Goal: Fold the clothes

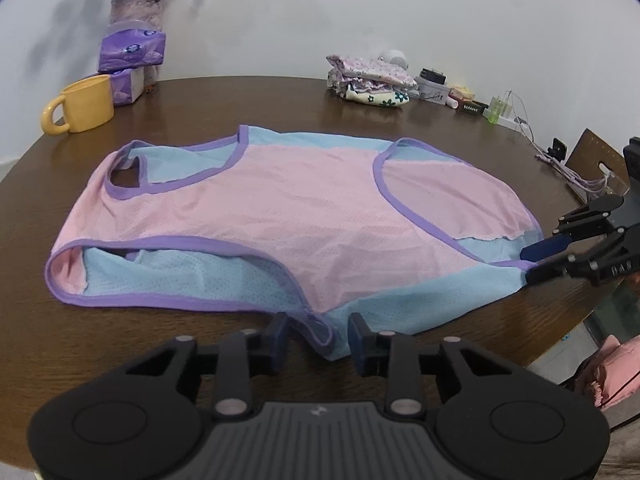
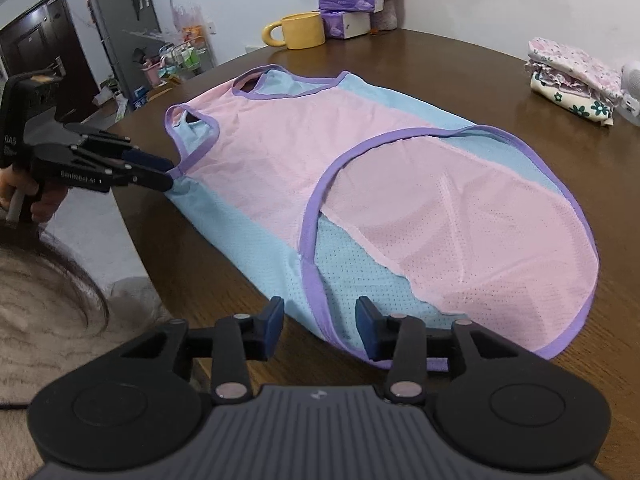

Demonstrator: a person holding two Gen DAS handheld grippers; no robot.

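A sleeveless mesh top (image 1: 300, 208), pink and light blue with purple trim, lies spread flat on the brown wooden table (image 1: 240, 96). My left gripper (image 1: 318, 338) is at its near edge. The jaws stand a little apart with a purple-trimmed corner between them, and the pads do not press on it. The right wrist view shows this gripper (image 2: 170, 176) at the top's left corner, held by a hand (image 2: 24, 196). My right gripper (image 2: 320, 320) stands open astride the near hem of the top (image 2: 400, 200). From the left wrist it (image 1: 528, 264) shows at the top's right corner.
A yellow mug (image 1: 82, 104), purple tissue packs (image 1: 132, 46) and a vase of flowers (image 1: 136, 8) stand at the table's back left. A stack of folded floral clothes (image 1: 372, 80) lies at the back. Small boxes and cables (image 1: 500, 108) crowd the back right edge.
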